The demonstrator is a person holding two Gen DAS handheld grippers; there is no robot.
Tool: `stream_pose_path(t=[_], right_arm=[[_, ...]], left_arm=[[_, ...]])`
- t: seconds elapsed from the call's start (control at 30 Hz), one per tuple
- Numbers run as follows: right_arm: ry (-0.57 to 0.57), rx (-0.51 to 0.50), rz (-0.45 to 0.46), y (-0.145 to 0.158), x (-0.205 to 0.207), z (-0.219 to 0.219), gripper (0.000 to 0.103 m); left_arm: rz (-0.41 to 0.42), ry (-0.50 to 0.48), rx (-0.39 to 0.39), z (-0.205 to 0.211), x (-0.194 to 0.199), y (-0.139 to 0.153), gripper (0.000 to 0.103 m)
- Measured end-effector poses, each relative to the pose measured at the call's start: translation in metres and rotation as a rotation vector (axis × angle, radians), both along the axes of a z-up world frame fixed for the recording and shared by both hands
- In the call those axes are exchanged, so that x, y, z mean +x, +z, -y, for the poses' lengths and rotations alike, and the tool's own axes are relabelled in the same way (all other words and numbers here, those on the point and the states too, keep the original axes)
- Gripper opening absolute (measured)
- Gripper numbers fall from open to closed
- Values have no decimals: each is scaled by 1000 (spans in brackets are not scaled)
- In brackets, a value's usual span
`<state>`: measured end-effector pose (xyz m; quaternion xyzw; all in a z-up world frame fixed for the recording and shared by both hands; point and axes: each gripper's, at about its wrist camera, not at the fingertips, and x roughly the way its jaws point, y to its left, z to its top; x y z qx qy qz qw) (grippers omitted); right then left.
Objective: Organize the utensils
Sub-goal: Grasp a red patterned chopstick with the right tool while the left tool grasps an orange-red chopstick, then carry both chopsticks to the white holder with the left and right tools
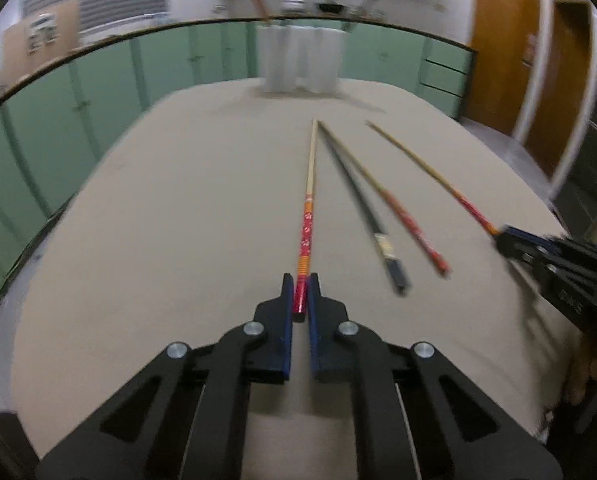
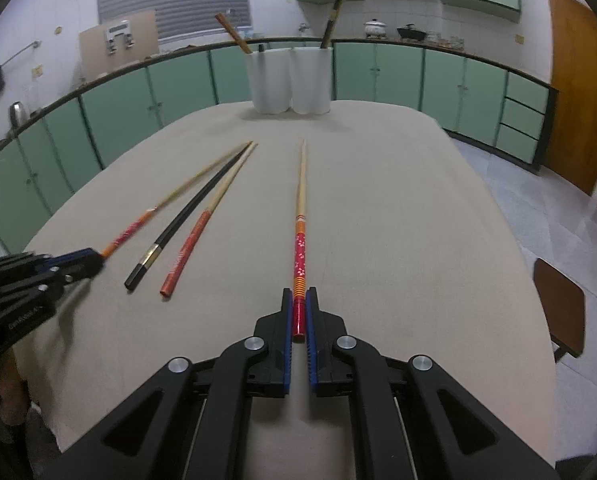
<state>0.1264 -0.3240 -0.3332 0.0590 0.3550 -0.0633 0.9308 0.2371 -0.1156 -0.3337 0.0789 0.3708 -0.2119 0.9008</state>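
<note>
Here, each gripper pinches the butt of a red-patterned chopstick: the left gripper (image 1: pixel 301 294) its chopstick (image 1: pixel 308 208), the right gripper (image 2: pixel 298 308) another (image 2: pixel 300 216). At twelve o'clock, two white holders (image 2: pixel 290 80) stand blurred in the left view, their contents indistinct.

green cabinets (image 2: pixel 378 80), wooden door (image 2: pixel 578 92), beige table (image 2: pixel 398 208)

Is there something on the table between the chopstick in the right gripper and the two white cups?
Nothing visible. The right gripper holds a flowered chopstick, and only bare tablecloth lies between its tip and the white cups.
</note>
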Motion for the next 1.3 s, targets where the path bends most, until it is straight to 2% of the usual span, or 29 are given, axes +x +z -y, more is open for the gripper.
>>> stream_pose_path(t=[0.1,0.23,0.27,0.3,0.33,0.37,0.43,0.5,0.63,0.83,0.9,1.17,1.3], right_arm=[[-88,-8,5,-1,-3,1,6],[-49,-18,6,-1,-4,-8,7],[-34,-19,9,-1,-5,-10,8],[-29,-21,10,-1,-6,-11,9],[-24,-27,11,-1,-7,-12,9],[-23,-31,13,-1,-7,-12,9],[-25,-27,14,-2,-8,-11,9],[-23,-39,14,-3,-7,-12,9],[-14,-31,-4,1,-5,-12,7],[-11,6,24,37,-14,-6,6],[5,1,45,59,-17,-6,6],[70,-57,132,153,-11,-4,6],[117,-88,127,185,6,-5,6]], left_arm=[[1,61,-1,-6,2,-1,5],[12,39,28,-5,-2,0,10],[21,36,37,-5,-4,0,26],[30,36,40,-5,-5,1,46],[41,39,37,-7,-7,2,49],[45,36,38,-8,-7,2,49],[33,28,34,-10,-7,-1,40],[25,9,20,-11,-5,-2,5],[26,-13,-6,-9,-3,6,5],[4,7,-64,-15,-3,48,5],[-5,9,-67,-17,-2,60,5],[73,-12,-69,-26,-6,131,5],[74,-30,-73,-30,3,161,5]])
